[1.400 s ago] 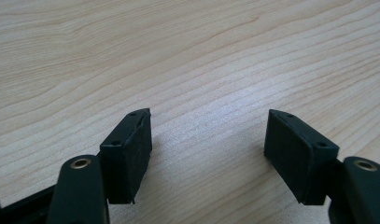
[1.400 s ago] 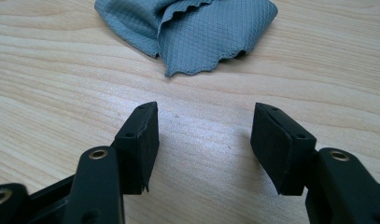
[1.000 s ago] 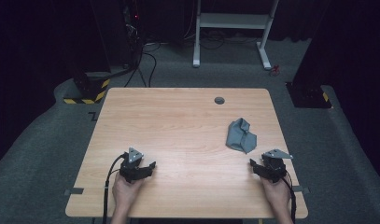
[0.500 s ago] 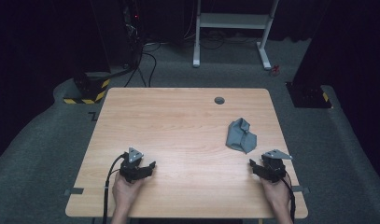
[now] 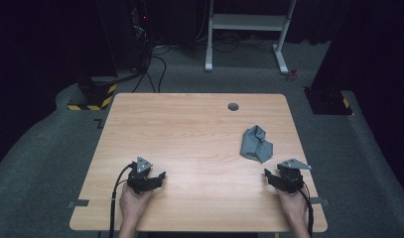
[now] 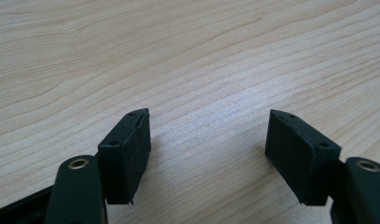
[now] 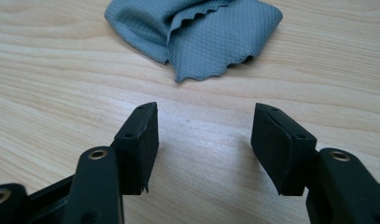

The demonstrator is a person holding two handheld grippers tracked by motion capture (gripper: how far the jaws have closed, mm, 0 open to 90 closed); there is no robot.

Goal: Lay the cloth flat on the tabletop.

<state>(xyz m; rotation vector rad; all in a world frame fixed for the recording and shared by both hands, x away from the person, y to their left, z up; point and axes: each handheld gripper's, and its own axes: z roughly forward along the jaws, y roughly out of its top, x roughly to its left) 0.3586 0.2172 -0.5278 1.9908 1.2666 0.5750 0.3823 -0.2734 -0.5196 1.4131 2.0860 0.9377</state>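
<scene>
One grey cloth (image 5: 255,143) lies crumpled on the right half of the wooden table (image 5: 189,129), folded over itself with a scalloped edge (image 7: 211,70) turned toward the near side. It sits just beyond the right gripper (image 5: 284,179), a little to that gripper's left, and nothing touches it.

Against the frames from a second ago nothing has shifted: the cloth keeps its shape and place, and both grippers rest at the same spots near the table's near edge. My reading is that the work on the cloth has not begun and the first reach is yet to come.

The right gripper (image 7: 204,140) has its jaws spread wide over bare wood, holding nothing. The left gripper (image 5: 146,177), well apart from the cloth on the near left, is likewise spread and empty (image 6: 208,149).

Count: one cloth, two grippers, one table, and one small dark round fitting (image 5: 233,106) near the far edge.
</scene>
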